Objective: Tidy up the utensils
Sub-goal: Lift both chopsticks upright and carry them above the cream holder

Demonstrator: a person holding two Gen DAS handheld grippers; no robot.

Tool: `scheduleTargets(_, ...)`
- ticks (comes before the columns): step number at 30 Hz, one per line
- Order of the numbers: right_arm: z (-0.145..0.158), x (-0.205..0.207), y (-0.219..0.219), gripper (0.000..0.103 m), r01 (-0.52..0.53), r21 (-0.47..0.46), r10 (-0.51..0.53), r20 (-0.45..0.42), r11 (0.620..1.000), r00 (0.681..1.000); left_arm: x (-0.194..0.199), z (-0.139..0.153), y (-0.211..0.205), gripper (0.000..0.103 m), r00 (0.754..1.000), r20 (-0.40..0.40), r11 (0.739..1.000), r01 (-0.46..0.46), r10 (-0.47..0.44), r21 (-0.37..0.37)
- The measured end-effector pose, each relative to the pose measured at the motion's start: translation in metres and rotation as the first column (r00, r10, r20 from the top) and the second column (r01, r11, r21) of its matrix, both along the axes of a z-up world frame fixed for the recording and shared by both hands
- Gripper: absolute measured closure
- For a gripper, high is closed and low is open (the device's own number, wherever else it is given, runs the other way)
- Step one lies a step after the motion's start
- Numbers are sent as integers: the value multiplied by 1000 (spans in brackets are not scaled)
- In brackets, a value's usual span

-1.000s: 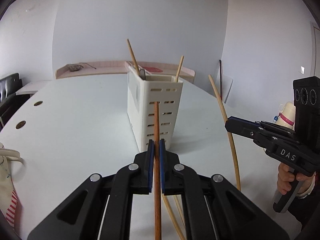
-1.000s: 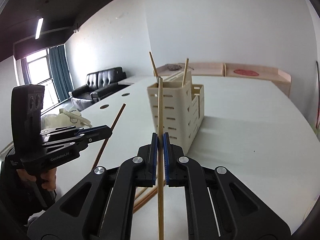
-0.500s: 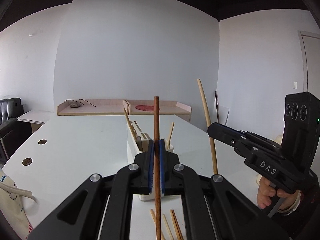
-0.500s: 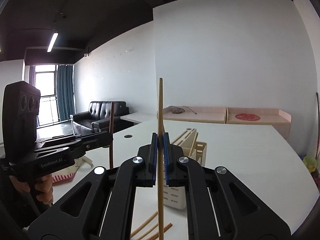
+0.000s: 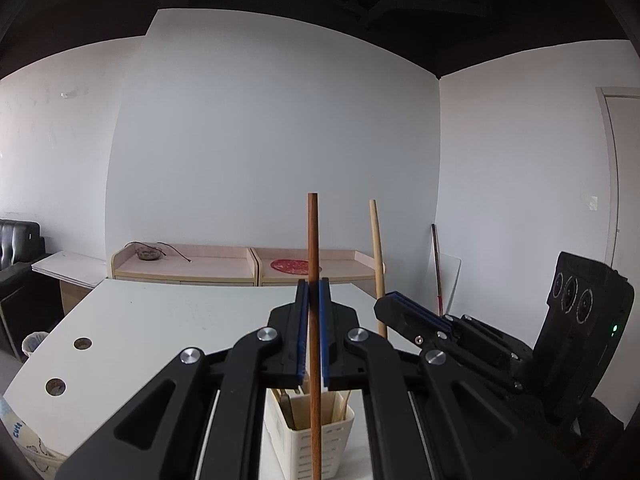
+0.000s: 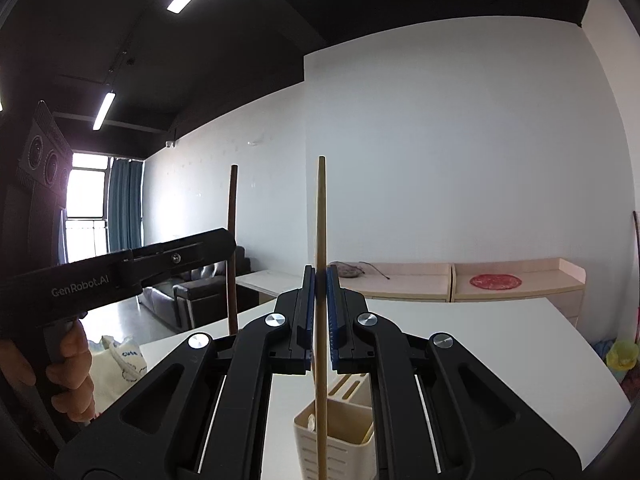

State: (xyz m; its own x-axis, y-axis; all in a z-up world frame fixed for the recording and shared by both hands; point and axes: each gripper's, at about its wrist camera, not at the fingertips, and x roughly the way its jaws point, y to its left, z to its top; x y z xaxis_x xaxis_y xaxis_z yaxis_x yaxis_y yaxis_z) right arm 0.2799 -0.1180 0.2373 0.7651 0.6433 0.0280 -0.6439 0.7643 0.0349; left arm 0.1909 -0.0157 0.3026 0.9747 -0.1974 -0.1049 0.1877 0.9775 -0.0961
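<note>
My left gripper [image 5: 314,292] is clamped on a dark chopstick [image 5: 312,264], which stands upright between the blue pads [image 5: 303,340] and rises well above them. Its lower end hangs over the cream holder [image 5: 310,436] on the white table [image 5: 168,320], just below and near me; other sticks already sit in the holder. My right gripper [image 6: 319,280] pinches a pale chopstick [image 6: 320,220], also upright, its lower length passing in front of the holder [image 6: 340,428]. From the left view, the right gripper [image 5: 404,312] sits close on my right with the pale chopstick [image 5: 376,252] standing beside it. A wooden counter [image 5: 208,266] runs along the far wall.
</note>
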Motion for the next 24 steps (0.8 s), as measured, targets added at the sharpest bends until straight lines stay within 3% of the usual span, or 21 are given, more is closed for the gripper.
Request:
scheduleTargets(11,-12,42,1,98,38,104,-44,57,994,997,31,15,-5,98,993,61,994,-95,98,-48)
scheduleTargets(16,-24,54,6,98,55,103,-61,58,993,996,37,3,-8,98,986,96,988,-128,137,-89)
scheduleTargets(24,-45,62,8,97,36,70,-38,29,997,999,45,-29,-16,98,992,90,994,-84,91,-76)
